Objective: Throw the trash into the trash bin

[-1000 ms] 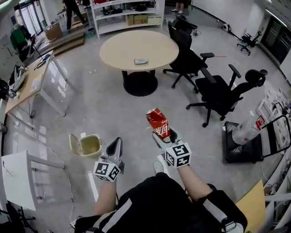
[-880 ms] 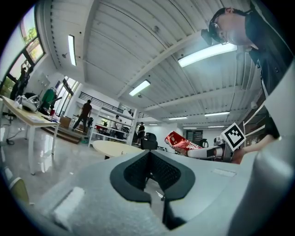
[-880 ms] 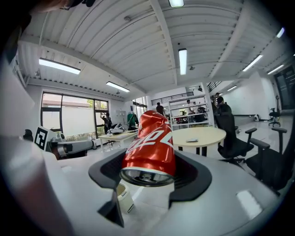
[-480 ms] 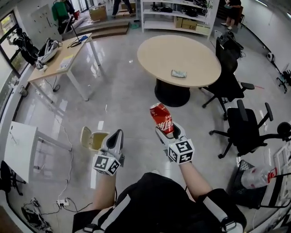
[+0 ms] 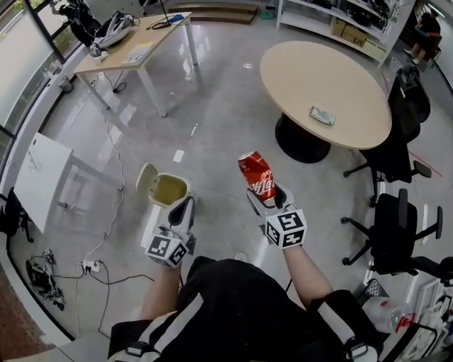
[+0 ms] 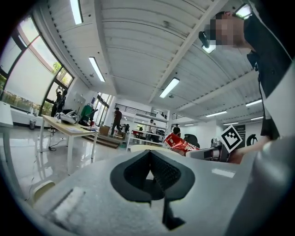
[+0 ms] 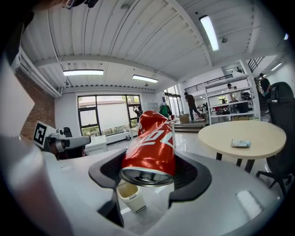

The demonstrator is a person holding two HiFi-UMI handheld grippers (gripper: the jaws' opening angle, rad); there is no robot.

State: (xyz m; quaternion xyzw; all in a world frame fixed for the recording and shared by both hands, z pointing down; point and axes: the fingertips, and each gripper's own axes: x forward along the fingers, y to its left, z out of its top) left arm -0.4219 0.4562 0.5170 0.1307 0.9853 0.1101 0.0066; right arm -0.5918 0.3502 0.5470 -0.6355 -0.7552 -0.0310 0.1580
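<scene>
Centre: right gripper (image 5: 267, 200) clamps a dented red metal can (image 5: 257, 175). Left gripper's (image 5: 182, 211) ribbed jaws meet, beside the rounded cream bin (image 5: 172, 177).

From here the left gripper (image 5: 181, 212) covers the bin's (image 5: 168, 188) near wall. The can's (image 5: 256, 175) lower end is sunk out of sight inside the right gripper (image 5: 265, 201). The flat thing (image 5: 322, 114) near the table's (image 5: 297, 71) right edge is too small to name. The shelf (image 5: 333, 14) is cut off along the top.
</scene>
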